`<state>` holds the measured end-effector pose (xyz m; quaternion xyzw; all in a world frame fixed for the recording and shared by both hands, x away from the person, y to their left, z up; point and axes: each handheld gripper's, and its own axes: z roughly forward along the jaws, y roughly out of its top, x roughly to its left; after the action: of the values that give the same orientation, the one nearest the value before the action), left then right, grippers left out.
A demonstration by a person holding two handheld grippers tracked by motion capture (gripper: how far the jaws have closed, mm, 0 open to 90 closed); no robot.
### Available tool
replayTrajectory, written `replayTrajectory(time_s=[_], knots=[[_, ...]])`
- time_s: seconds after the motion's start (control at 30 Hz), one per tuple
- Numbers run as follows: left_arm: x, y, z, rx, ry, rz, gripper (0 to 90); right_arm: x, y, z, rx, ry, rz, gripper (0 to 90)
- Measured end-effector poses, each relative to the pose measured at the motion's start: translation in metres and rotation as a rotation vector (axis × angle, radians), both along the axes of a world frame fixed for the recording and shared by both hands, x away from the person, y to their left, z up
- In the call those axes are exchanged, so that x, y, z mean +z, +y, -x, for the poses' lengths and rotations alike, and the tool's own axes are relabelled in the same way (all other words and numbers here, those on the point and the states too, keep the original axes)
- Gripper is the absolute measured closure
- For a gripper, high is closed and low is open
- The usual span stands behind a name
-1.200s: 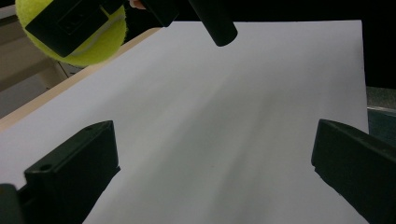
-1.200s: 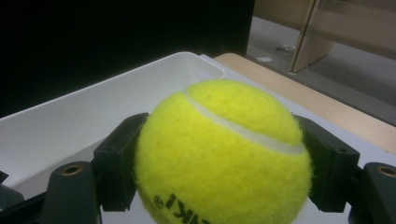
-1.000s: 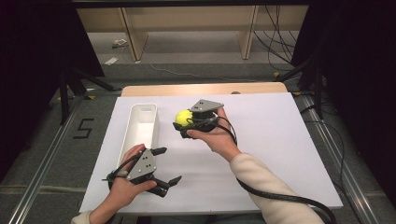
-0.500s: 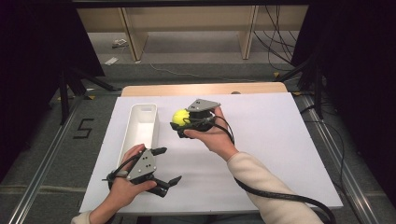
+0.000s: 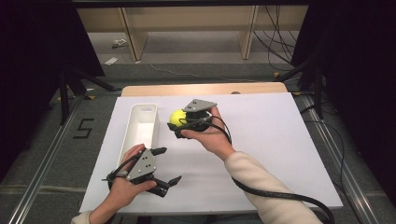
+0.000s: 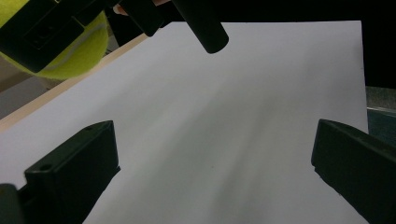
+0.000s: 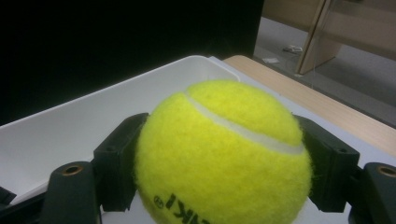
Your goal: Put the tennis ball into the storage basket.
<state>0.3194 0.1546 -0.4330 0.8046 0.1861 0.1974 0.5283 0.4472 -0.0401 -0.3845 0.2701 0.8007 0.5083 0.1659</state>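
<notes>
A yellow tennis ball [image 5: 177, 117] is clamped between the jaws of my right gripper [image 5: 181, 122], held above the white sheet just right of the white bin [image 5: 140, 126]. In the right gripper view the ball [image 7: 223, 154] sits between both black jaws, with the bin [image 7: 70, 126] behind it. My left gripper [image 5: 164, 165] rests low near the table's front edge, jaws spread wide with nothing between them. The left gripper view looks across the bare sheet, and the ball [image 6: 70, 53] appears at its top left corner in the other gripper.
A white sheet [image 5: 280, 135] covers the wooden table [image 5: 205, 88]. The long white bin stands lengthwise on the sheet's left part and looks empty. Dark curtains flank the table and a shelf stands behind it. A black cable [image 5: 280, 198] trails from the right gripper.
The right gripper has carried the ball a little to the left, closer to the bin. The left gripper has stayed in place.
</notes>
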Motion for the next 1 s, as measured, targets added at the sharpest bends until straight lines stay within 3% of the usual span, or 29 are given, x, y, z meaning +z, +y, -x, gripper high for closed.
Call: replayTrajectory(time_s=[1.0], knots=[[0.0, 0.0, 0.0, -0.001, 0.0, 0.0, 0.1, 0.005, 0.013, -0.001, 0.019, -0.007, 0.013, 26.1]])
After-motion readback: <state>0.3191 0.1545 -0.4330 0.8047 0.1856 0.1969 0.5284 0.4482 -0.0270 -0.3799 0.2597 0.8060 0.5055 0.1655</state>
